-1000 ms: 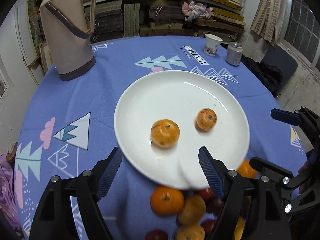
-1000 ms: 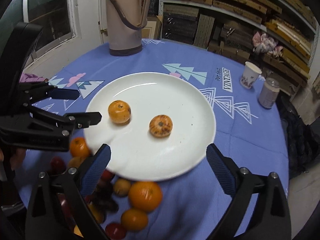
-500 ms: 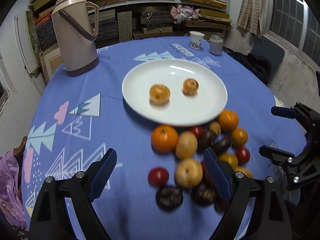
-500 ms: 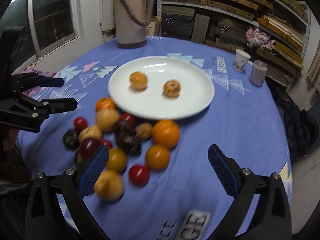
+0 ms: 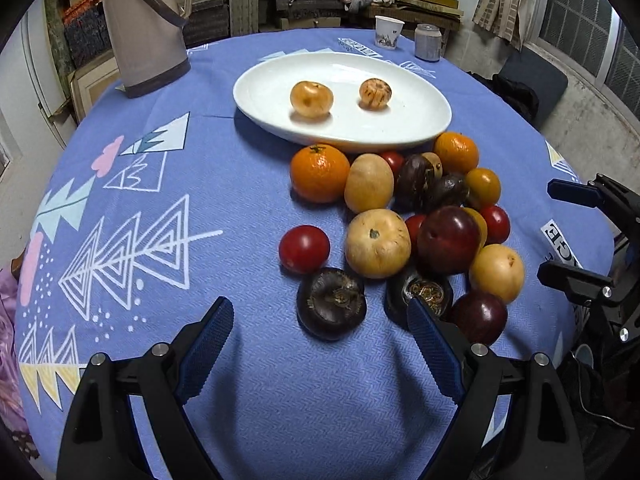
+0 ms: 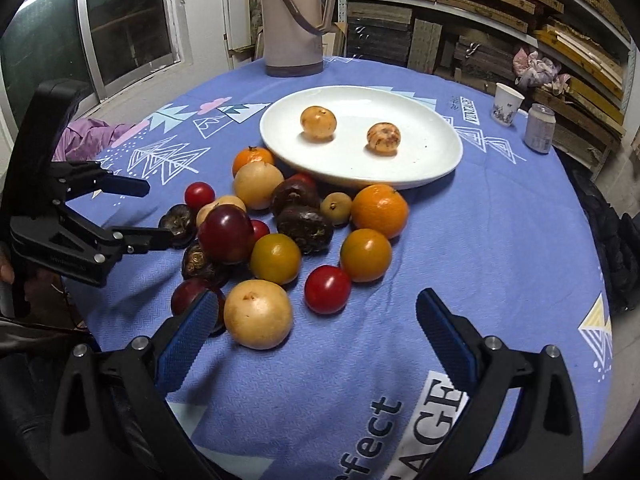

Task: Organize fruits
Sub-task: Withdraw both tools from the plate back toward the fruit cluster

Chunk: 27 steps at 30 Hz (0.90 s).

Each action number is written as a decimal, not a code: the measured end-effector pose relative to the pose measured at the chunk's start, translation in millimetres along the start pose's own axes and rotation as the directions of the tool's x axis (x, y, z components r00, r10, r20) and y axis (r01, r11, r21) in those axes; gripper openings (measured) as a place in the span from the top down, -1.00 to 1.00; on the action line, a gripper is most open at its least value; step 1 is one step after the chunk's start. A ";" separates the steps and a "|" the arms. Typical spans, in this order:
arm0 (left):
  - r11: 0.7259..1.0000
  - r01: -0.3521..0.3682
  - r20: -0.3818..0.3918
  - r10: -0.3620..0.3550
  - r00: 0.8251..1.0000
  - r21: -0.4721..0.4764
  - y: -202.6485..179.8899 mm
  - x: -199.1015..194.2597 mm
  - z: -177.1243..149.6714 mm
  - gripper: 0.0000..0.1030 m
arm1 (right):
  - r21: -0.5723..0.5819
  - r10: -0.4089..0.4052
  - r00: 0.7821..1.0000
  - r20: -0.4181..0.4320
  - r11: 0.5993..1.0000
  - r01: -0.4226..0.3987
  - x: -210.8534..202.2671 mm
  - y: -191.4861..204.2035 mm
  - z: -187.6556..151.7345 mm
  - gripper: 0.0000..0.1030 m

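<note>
Left wrist view: the left gripper (image 5: pixel 320 330) hangs over the blue tablecloth (image 5: pixel 160 200) with its jaws spread wide and nothing pinched, a dark mangosteen (image 5: pixel 331 303) lying on the cloth just past the tips at twelve o'clock. Beyond it, from twelve to two o'clock, sits the pile of fruit (image 5: pixel 412 220): a small red tomato (image 5: pixel 304 249), a pale round fruit (image 5: pixel 377 243), a dark red plum (image 5: pixel 448 239) and a large orange (image 5: pixel 319 173), most of them touching one another. Farther out at twelve o'clock the white plate (image 5: pixel 420 120) holds two small orange-tan fruits (image 5: pixel 311 99), apart from each other. A tan thermos jug (image 5: pixel 146 28) stands at ten o'clock, a paper cup (image 5: pixel 388 32) and a can (image 5: pixel 428 41) at the far edge of the table. From the right wrist view, the right gripper (image 6: pixel 318 320) is likewise splayed apart and empty, with a pale round fruit just inside its left finger (image 6: pixel 186 334) and a red tomato ahead at twelve o'clock.
</note>
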<state>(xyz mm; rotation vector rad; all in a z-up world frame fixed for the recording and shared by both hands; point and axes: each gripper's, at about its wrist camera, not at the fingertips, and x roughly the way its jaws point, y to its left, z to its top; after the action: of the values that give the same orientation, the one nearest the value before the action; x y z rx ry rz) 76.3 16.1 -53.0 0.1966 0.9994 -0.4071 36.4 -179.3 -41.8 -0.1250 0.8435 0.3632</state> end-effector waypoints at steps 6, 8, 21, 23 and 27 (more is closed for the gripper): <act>1.000 0.015 -0.012 -0.014 1.000 0.011 -1.5 11.3 -1.3 -0.48 | -0.011 -0.004 1.000 -0.019 1.000 0.004 4.1 1.6 -4.3 -0.89; 0.999 0.031 -0.004 -0.031 0.999 0.007 -0.5 11.7 -1.3 -0.12 | -0.013 -0.002 1.000 -0.025 1.000 0.001 4.7 0.9 -5.1 -0.89; 0.999 0.038 -0.033 -0.038 0.999 0.010 1.5 22.4 0.5 0.16 | -0.063 -0.012 0.997 -0.081 0.998 0.007 17.6 9.2 -10.6 -0.89; 0.999 0.040 -0.033 -0.039 0.999 0.008 1.9 22.1 1.1 0.17 | -0.085 -0.032 0.995 -0.092 0.996 0.024 20.6 12.5 -12.8 -0.89; 0.999 0.044 -0.030 -0.044 0.999 0.005 2.5 21.8 1.2 0.17 | -0.086 -0.020 0.994 -0.104 0.996 0.012 27.0 14.5 -14.3 -0.89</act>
<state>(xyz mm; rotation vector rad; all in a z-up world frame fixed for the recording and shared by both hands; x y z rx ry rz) 88.6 12.7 -70.9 0.1867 1.0334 -0.4487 37.5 -162.3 -71.0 -0.2318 0.9300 0.3803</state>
